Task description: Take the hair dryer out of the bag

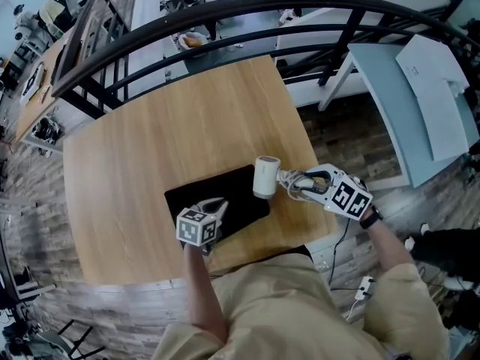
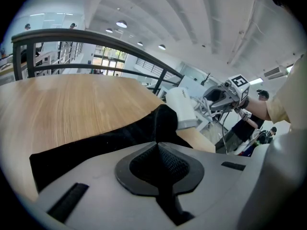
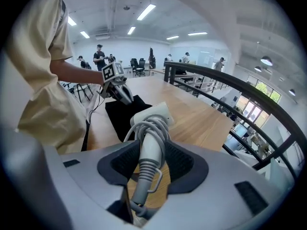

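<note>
From the head view, a light wooden counter (image 1: 150, 148) carries a flat black fabric bag (image 1: 232, 193). The left hand-held gripper (image 1: 217, 203) sits at the bag's near edge. The right hand-held gripper (image 1: 296, 184) comes in from the right and holds a white hair dryer with a wound grey cord (image 1: 265, 177). The dryer's barrel is just over the bag's right edge, outside the bag.

In the left gripper view, the left hand-held gripper (image 2: 157, 145) has its jaws pressed together on a raised fold of the black bag (image 2: 96, 143). The bag lies across the counter (image 2: 62, 104). Beyond the fold, the hair dryer (image 2: 182, 107) hangs from the right hand-held gripper (image 2: 216, 97).

In the right gripper view, the right hand-held gripper (image 3: 151, 159) pinches the hair dryer (image 3: 153, 119) by its handle, the cord looped round it between the pads. Behind the dryer, the bag (image 3: 124, 111) lies flat on the counter (image 3: 192, 119), with the left hand-held gripper (image 3: 117, 87) at its far side.
</note>
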A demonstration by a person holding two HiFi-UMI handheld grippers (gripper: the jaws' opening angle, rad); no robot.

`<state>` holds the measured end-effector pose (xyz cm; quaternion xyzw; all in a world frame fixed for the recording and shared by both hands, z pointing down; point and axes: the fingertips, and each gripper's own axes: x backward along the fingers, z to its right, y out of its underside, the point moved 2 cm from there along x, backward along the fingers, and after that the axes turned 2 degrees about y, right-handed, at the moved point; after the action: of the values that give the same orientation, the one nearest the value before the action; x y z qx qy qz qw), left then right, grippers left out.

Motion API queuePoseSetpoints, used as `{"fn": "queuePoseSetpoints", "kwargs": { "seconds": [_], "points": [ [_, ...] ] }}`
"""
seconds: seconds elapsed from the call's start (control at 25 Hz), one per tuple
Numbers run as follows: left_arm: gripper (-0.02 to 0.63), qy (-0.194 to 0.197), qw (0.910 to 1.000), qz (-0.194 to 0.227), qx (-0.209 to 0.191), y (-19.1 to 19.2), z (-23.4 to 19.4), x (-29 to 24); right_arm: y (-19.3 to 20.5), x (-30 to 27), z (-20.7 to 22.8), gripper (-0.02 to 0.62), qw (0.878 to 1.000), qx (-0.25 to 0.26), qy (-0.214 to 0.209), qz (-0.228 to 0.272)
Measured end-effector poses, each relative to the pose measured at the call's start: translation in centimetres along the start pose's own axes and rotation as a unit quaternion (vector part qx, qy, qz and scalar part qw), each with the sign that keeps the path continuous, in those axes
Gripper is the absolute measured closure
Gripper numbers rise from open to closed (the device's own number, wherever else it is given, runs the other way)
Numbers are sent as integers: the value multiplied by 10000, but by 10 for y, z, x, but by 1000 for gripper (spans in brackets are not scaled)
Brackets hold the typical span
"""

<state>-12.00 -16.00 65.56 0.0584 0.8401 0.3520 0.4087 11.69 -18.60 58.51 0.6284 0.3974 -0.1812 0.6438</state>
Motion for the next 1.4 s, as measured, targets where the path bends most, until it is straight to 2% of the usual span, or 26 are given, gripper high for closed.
{"fn": "queuePoseSetpoints", "kwargs": {
  "seconds": [0.32, 0.52, 0.84, 1.08, 1.24, 1.4],
  "points": [
    [589, -40, 10000, -16, 62, -1, 2, -4, -7, -12, 19, 428, 9964, -592, 453, 400],
    [588, -111, 9998, -9, 134, -2, 2, -7, -4, -33, 30, 429, 9862, -1203, 846, 755],
    [588, -148, 9995, -18, 272, 2, 0, -13, -9, -76, 47, 430, 9554, -2231, 1464, 1263],
    [589, -149, 9994, -20, 309, 2, 0, -20, 6, -101, 66, 430, 9228, -2941, 2080, 1366],
    [588, -165, 9993, -27, 346, 4, -1, -25, 18, -114, 66, 430, 9021, -3385, 2190, 1541],
    [588, -187, 9990, -1, 415, 5, -3, -28, 27, -126, 61, 428, 8820, -3871, 2245, 1479]
  ]
}}
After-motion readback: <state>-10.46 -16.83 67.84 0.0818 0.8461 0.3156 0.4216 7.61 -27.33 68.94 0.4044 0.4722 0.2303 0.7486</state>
